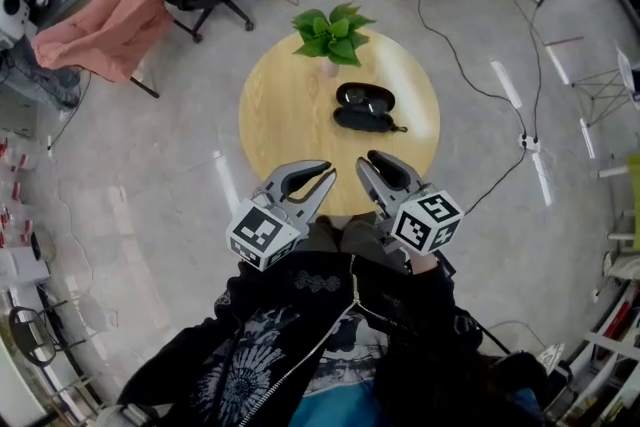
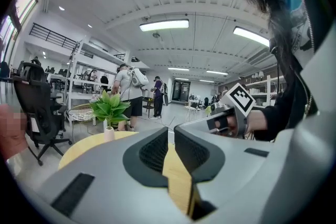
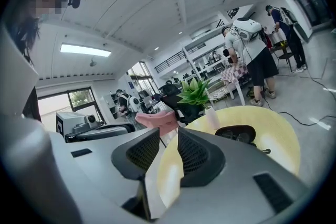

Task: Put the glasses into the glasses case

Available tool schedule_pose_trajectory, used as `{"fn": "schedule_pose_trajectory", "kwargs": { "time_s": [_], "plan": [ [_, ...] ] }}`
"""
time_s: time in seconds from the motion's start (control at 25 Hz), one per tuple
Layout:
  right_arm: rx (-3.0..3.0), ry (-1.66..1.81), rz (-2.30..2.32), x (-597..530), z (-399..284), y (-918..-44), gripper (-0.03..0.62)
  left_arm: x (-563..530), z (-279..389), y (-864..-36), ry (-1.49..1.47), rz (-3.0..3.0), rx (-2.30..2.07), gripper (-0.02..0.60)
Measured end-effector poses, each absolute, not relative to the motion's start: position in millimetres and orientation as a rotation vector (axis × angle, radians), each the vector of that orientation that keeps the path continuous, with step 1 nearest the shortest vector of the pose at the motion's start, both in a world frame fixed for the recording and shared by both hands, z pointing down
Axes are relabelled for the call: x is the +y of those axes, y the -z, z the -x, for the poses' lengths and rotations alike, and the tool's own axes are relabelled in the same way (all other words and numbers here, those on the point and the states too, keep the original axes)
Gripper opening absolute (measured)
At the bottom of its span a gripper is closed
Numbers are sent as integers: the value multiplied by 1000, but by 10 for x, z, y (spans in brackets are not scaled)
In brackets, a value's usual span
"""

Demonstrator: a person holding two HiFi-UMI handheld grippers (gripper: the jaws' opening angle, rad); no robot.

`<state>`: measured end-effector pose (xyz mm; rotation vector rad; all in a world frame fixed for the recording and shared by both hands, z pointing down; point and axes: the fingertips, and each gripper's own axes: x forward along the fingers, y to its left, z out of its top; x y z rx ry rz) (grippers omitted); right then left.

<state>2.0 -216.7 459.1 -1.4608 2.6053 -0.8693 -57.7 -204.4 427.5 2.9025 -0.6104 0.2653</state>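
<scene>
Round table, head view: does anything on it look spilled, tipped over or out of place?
Nothing stands out. The potted plant stands upright at the far edge of the round table, and the black glasses case appears to lie open near the middle, with nothing spilled around it.

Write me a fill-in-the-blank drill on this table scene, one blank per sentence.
1. The wooden table is ____ in shape.
2. At its far edge stands a potted plant with ____ leaves.
3. The glasses case on the table is ____ in colour.
4. The right gripper has ____ between its fingers.

Missing words: round; green; black; nothing
</scene>
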Motion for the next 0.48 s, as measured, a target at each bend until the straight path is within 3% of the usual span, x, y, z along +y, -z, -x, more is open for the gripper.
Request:
{"fn": "schedule_pose_trajectory", "kwargs": {
  "time_s": [0.48],
  "plan": [
    [2665,870,1454,-1995,114,-4526,96,-1988,607,-4289,-182,-2868,-616,38]
  ]
}}
